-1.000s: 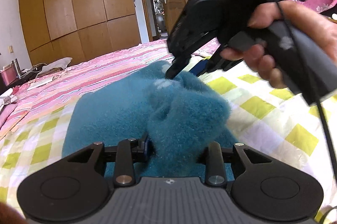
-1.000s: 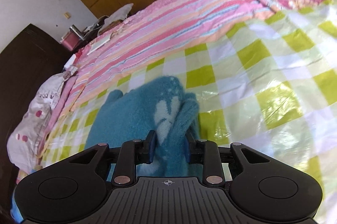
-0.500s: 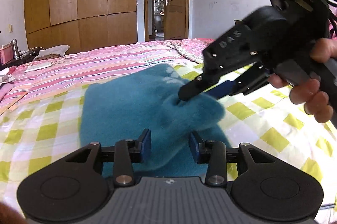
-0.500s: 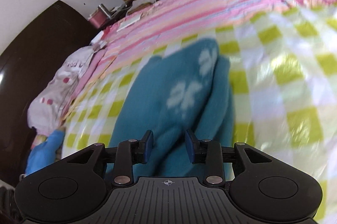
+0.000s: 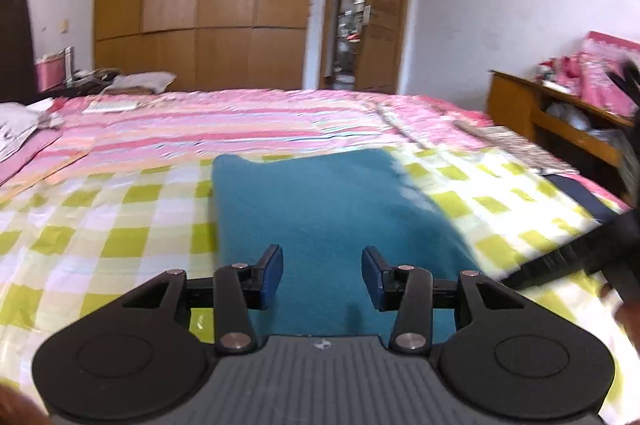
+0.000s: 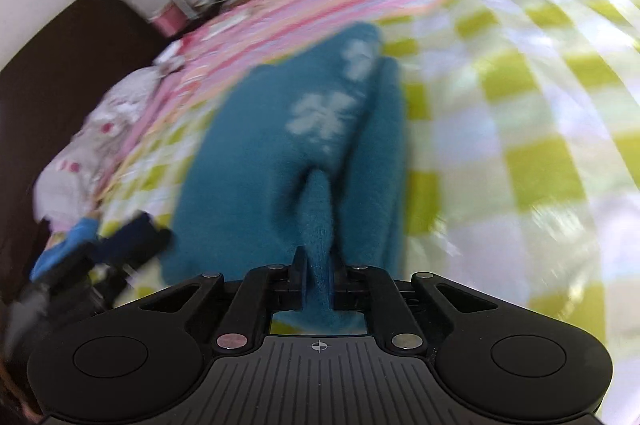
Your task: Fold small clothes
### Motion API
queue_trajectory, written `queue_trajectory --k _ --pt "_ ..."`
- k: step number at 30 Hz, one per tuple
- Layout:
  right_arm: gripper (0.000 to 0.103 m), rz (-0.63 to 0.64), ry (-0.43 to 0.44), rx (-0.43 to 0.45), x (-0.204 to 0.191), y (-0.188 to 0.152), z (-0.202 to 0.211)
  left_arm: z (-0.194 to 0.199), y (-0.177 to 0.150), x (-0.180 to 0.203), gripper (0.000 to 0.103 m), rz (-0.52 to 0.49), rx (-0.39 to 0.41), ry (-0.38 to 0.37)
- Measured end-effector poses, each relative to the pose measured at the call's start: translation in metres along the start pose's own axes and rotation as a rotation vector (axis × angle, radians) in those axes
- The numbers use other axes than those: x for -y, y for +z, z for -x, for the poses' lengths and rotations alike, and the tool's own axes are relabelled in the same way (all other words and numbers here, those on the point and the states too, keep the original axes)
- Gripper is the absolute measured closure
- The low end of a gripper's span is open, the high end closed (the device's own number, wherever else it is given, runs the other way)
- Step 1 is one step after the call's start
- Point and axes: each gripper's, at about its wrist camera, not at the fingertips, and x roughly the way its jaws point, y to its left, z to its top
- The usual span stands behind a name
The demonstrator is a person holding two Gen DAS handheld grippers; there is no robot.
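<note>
A teal fleece garment (image 5: 320, 201) lies flat on the yellow-checked sheet (image 5: 120, 225). My left gripper (image 5: 322, 265) hovers over its near edge. Its jaws are opening, and nothing is pinched between the blue pads (image 5: 272, 277). At the right edge of that view the right gripper (image 5: 580, 257) shows as a dark blur. In the right wrist view the garment (image 6: 272, 153) carries white snowflake marks (image 6: 320, 117). My right gripper (image 6: 320, 265) is shut on a raised ridge of its near edge. The left gripper (image 6: 120, 237) is blurred at the lower left.
A pink striped bedspread (image 5: 240, 121) covers the far half of the bed. A wooden shelf unit (image 5: 560, 113) stands at the right, with wardrobes (image 5: 200, 5) and an open door (image 5: 352, 25) behind. A pale bundle of cloth (image 6: 100, 129) lies by the dark headboard (image 6: 60, 57).
My left gripper let go of the bunched fleece and drew back; the garment now lies flat. My right gripper opened, shifted to the right edge of the garment, and shut on a fold.
</note>
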Motion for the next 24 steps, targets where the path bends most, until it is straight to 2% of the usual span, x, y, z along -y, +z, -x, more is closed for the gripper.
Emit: queue_trajectory --k 3,5,8,10,11,12,17,19,21,24 --pt "0.094 -0.011 0.007 -0.007 0.0 0.001 -0.001 -0.029 -0.003 -0.004 0.055 -0.006 -0.081 0.042" --pt "0.087 0.007 0.023 0.02 -0.005 0.006 0.011 -0.031 -0.005 -0.005 0.055 -0.006 -0.075 0.041" --pt "0.084 0.014 0.045 0.095 -0.01 0.018 0.032 -0.03 -0.005 -0.004 0.055 -0.026 -0.067 0.035" --pt "0.072 0.004 0.057 0.134 -0.011 0.027 0.034 -0.031 -0.005 -0.004 0.055 -0.024 -0.068 0.033" --pt "0.065 0.008 0.037 0.148 -0.013 0.034 0.029 -0.03 -0.005 -0.004 0.055 -0.023 -0.068 0.033" --pt "0.062 0.008 0.014 0.158 -0.015 0.041 0.022 -0.03 -0.005 -0.003 0.055 -0.023 -0.07 0.035" --pt "0.062 -0.032 0.022 0.128 -0.018 0.069 -0.024 -0.032 -0.001 0.0 0.055 -0.029 -0.083 0.043" --pt "0.062 -0.027 -0.016 0.124 -0.02 0.074 -0.034 -0.034 0.001 0.002 0.055 -0.036 -0.086 0.049" --pt "0.072 -0.023 -0.061 0.125 -0.019 0.075 -0.039 -0.036 0.004 0.004 0.055 -0.038 -0.092 0.048" --pt "0.077 -0.012 -0.108 0.14 -0.016 0.074 -0.044 -0.04 0.008 0.009 0.053 -0.035 -0.106 0.046"
